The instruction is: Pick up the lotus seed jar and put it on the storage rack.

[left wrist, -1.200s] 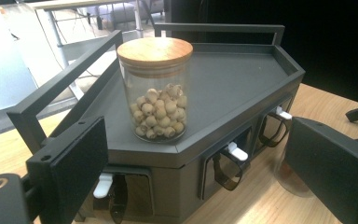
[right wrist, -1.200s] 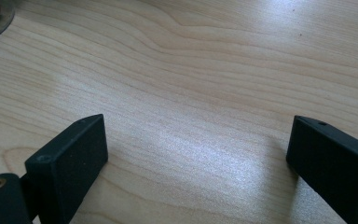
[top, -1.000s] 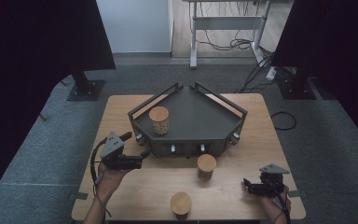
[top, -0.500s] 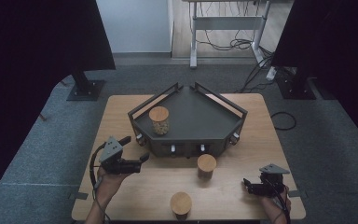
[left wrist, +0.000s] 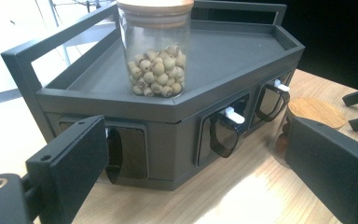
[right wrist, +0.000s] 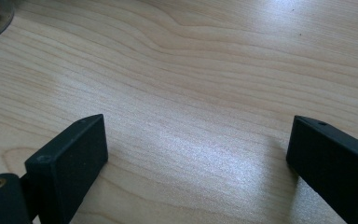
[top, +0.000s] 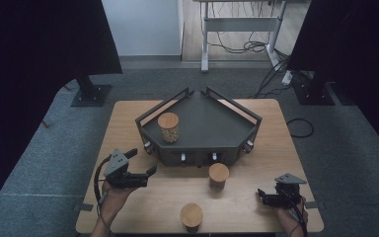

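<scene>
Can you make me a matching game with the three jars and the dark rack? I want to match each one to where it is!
Things:
1. jar of pale beads
2. jar by the rack's front
3. jar at the near table edge
4. dark rack

Places:
A. middle of the wooden table
B. closest to the person
C. on top of the rack
D. on the table just in front of the rack's little drawers

Pairs: 1-C, 2-D, 3-B, 4-A

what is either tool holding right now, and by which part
Nothing is held. The left tool stands open in front of the dark angular metal rack; the right tool stands open over the light wooden table.
</scene>
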Tool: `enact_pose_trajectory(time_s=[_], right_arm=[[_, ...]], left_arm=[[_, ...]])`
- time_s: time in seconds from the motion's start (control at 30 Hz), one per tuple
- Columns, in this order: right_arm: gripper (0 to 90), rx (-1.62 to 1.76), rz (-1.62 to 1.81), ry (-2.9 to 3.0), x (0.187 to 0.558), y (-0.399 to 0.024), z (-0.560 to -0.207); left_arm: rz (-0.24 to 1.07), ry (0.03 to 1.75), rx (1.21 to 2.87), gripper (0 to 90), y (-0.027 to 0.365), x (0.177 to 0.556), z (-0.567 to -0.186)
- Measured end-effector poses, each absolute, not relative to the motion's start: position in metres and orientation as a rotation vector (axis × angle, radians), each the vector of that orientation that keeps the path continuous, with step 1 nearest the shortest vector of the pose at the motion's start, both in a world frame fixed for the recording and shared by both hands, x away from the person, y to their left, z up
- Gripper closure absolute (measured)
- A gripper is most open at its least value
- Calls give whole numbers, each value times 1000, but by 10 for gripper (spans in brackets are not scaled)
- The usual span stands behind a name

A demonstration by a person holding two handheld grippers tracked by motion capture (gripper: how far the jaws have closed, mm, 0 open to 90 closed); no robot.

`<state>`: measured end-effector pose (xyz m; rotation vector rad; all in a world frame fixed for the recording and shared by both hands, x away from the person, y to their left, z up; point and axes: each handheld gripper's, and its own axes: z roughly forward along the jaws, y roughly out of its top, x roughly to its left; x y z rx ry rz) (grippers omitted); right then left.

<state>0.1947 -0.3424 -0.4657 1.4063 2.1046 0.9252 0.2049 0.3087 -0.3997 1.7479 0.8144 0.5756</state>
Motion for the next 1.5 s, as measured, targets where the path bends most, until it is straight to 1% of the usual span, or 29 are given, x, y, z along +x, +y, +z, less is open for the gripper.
enact_pose_trajectory(time_s=[1.5], right_arm=[[44,1406,925,2104,195,-342,-466]], left_arm=[[520,879,1770,43,316,193,-431]])
